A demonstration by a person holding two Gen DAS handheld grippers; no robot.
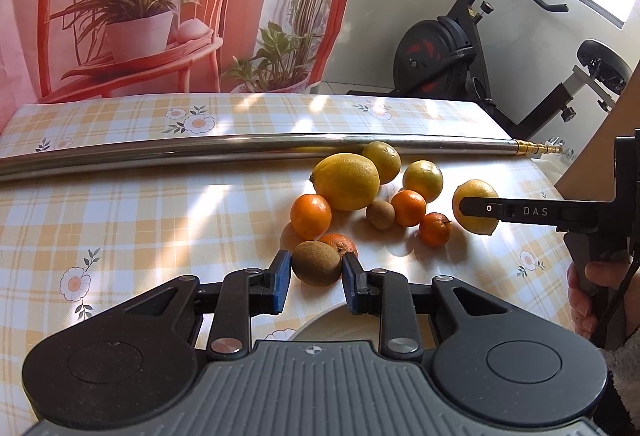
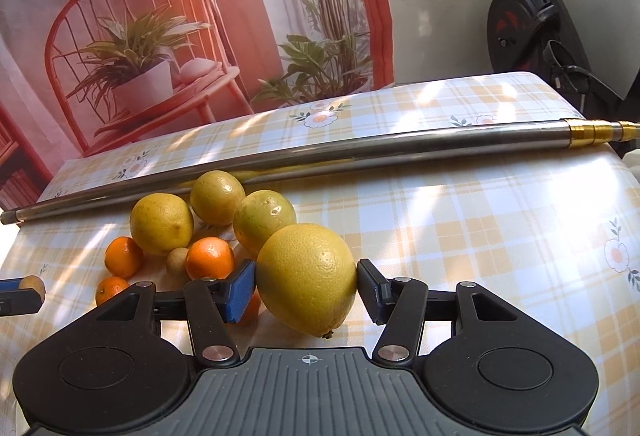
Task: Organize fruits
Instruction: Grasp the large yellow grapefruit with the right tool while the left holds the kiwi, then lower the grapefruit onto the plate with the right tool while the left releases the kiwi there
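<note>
orange [image 1: 341,243] half hidden behind kiwi [image 1: 317,263]

A large lemon [image 2: 307,278] is held between the two pads of the right gripper [image 2: 306,286], which are pressed against its sides. At ten o'clock from it, more yellow fruits [image 2: 161,223] and small oranges [image 2: 209,258] are gathered on the checked tablecloth [image 2: 480,236]. At twelve o'clock a metal pole [image 2: 360,156] is laid across.
</note>
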